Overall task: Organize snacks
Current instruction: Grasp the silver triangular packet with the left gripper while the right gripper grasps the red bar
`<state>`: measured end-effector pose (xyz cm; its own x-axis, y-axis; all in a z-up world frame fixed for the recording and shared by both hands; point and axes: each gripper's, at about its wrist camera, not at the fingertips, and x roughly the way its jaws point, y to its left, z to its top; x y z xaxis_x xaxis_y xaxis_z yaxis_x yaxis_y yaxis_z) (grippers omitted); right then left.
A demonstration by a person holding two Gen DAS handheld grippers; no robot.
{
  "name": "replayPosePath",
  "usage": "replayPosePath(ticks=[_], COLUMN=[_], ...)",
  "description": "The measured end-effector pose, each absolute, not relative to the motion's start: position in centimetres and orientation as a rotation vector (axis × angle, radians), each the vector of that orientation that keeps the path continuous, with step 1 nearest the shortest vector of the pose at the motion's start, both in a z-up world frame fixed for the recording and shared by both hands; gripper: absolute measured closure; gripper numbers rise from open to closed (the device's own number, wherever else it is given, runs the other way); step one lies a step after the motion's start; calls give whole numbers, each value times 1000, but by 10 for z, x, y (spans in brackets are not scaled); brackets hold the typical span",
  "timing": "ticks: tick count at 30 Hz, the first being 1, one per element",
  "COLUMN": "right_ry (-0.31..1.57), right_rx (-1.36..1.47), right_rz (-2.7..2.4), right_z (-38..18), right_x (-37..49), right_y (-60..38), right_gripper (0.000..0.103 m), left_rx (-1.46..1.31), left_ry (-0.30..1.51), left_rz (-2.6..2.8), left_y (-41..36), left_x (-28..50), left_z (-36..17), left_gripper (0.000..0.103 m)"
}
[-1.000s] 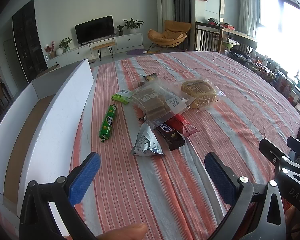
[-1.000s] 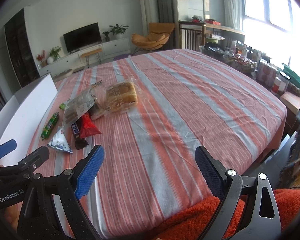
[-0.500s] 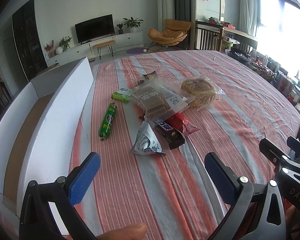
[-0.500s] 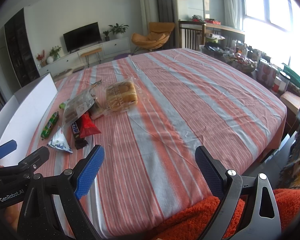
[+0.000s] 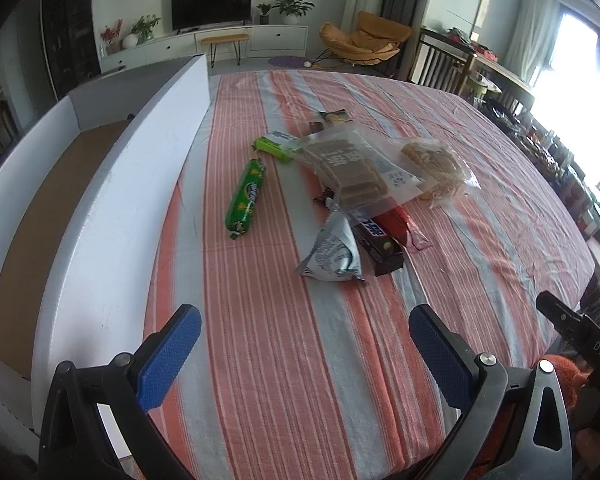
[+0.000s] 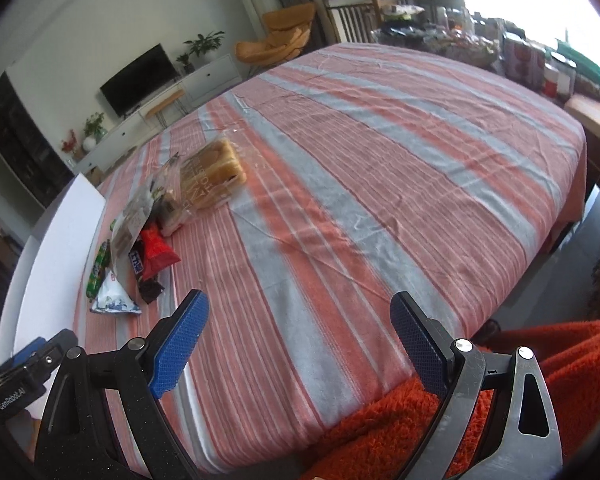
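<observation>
A heap of snacks lies on the striped tablecloth (image 5: 284, 360): a green roll pack (image 5: 246, 199), a small green bar (image 5: 273, 147), a clear bag of wafers (image 5: 350, 170), bagged bread (image 5: 434, 164), a silver-white pouch (image 5: 332, 254), a dark chocolate bar (image 5: 376, 240) and a red packet (image 5: 400, 222). A white box with a brown floor (image 5: 100, 216) stands to their left. My left gripper (image 5: 305, 354) is open and empty, near the table's front edge. My right gripper (image 6: 298, 342) is open and empty, right of the heap; the bread (image 6: 212, 174) and red packet (image 6: 158, 254) show there.
The table edge drops off on the right (image 6: 572, 184). An orange fuzzy sleeve (image 6: 440, 432) lies under the right gripper. A TV unit (image 5: 212, 38), an orange chair (image 5: 364, 40) and cluttered shelves stand beyond the table.
The left gripper has moved forward and turned a little left, so the snacks and box look nearer. The right gripper has tilted and shifted left toward the heap. Both stay open.
</observation>
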<state>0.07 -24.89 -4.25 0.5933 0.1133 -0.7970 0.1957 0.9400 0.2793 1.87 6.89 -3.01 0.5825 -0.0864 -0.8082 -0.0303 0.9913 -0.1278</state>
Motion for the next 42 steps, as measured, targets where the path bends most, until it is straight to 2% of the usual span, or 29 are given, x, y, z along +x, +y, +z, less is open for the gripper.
replayPosePath(ticks=[4, 10, 14, 17, 26, 30, 32, 33, 34, 42], right_ry=[955, 953, 949, 943, 993, 997, 1000, 1001, 1003, 1135], right_rx=[338, 294, 310, 329, 335, 351, 364, 370, 375, 305], right_rz=[-41, -32, -32, -30, -8, -7, -7, -2, 10, 213], right_z=[-40, -40, -40, -39, -46, -47, -48, -49, -49, -60], right_x=[2, 4, 4, 2, 10, 9, 9, 10, 10, 46], right_y=[-242, -237, -242, -247, -243, -246, -248, -248, -248, -213], right_gripper=[9, 9, 9, 9, 9, 9, 9, 9, 9, 10], left_rx=[-176, -126, -2, -6, -24, -7, 8, 12, 13, -92], left_ry=[980, 1028, 1084, 1140, 1045, 1104, 1080, 1053, 1036, 974], left_rz=[-34, -89, -19, -3, 18, -15, -29, -41, -57, -165], left_y=[83, 54, 38, 43, 53, 55, 55, 56, 56, 81], left_x=[23, 66, 104, 116, 115, 117, 115, 112, 111, 76], left_z=[-40, -42, -73, -97, -100, -97, -92, -89, -85, -72], left_gripper=[0, 0, 0, 0, 0, 1, 18, 45, 56, 59])
